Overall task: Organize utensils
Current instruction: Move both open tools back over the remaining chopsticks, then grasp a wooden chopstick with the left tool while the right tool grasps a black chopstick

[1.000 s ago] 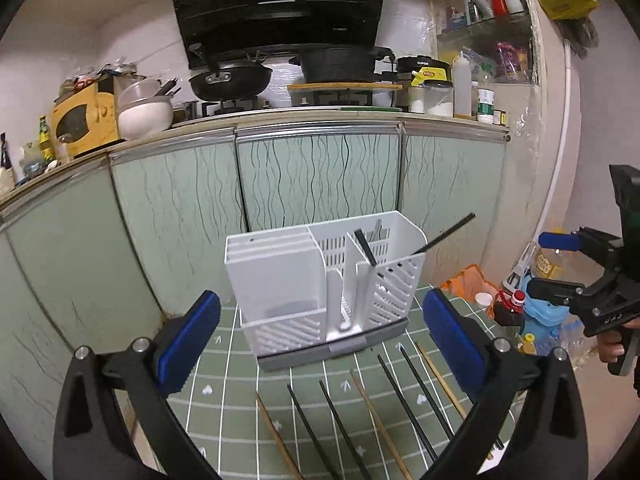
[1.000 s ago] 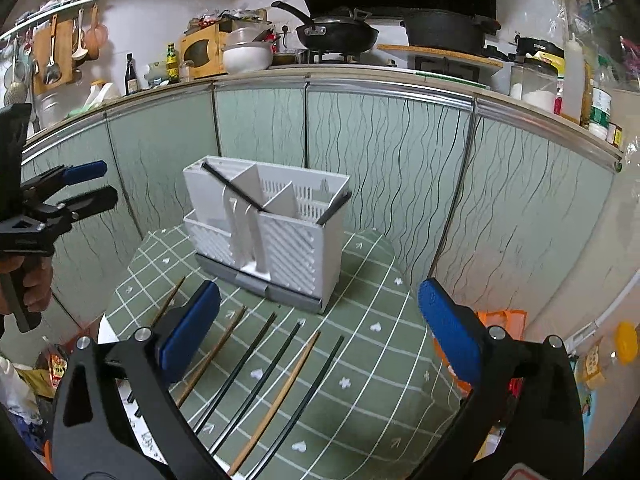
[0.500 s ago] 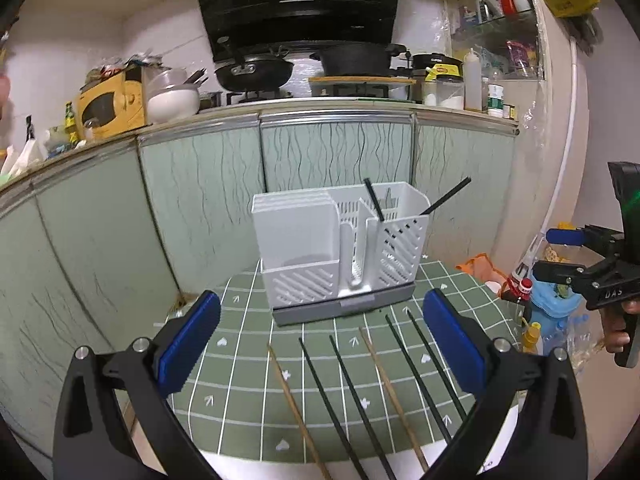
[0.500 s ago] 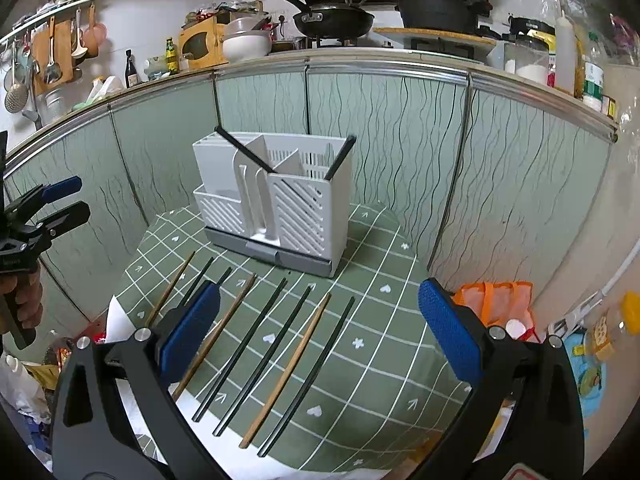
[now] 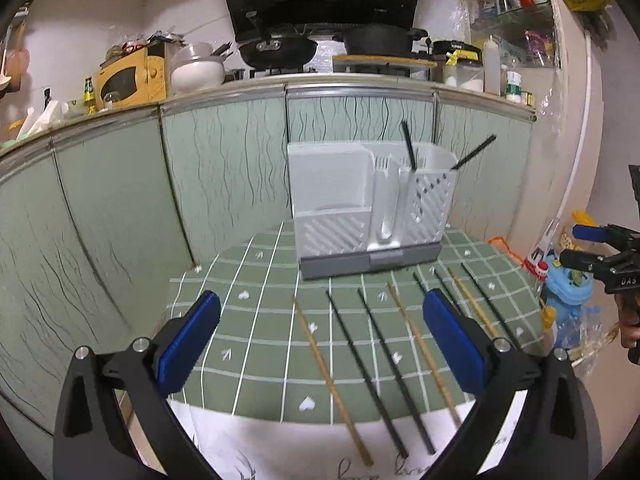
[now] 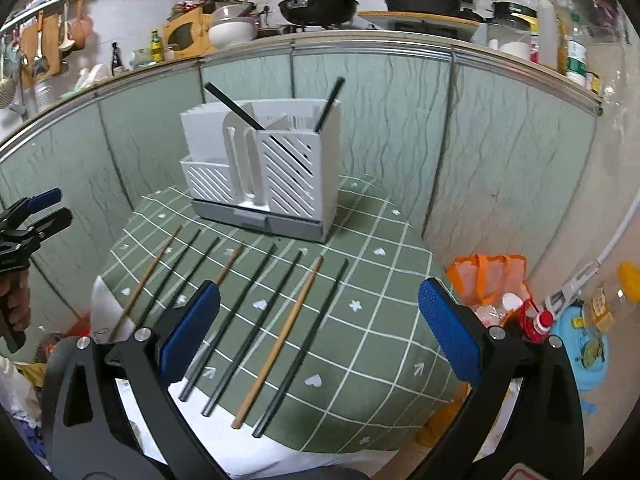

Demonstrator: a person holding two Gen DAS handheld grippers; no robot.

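Right wrist view: right gripper [image 6: 318, 320] spread wide, holding nothing, above loose chopsticks [image 6: 280, 340] on the green tablecloth [image 6: 372, 320]. Left gripper [image 5: 320, 332] equally wide, empty. Beyond the chopsticks, white utensil holder [image 6: 296, 176], two black chopsticks [image 6: 328, 104] leaning inside.

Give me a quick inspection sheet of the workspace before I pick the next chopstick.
Surface: green checked tablecloth over a small table.
Job's things: white utensil holder with two black chopsticks standing in it; eight loose chopsticks, black and wooden, lie in a row in front of it.
Clutter: nothing seen on the table.
Grippers: left gripper and right gripper both open, empty.
Cables: nothing seen.
Surroundings: kitchen counter behind; orange bag on floor.
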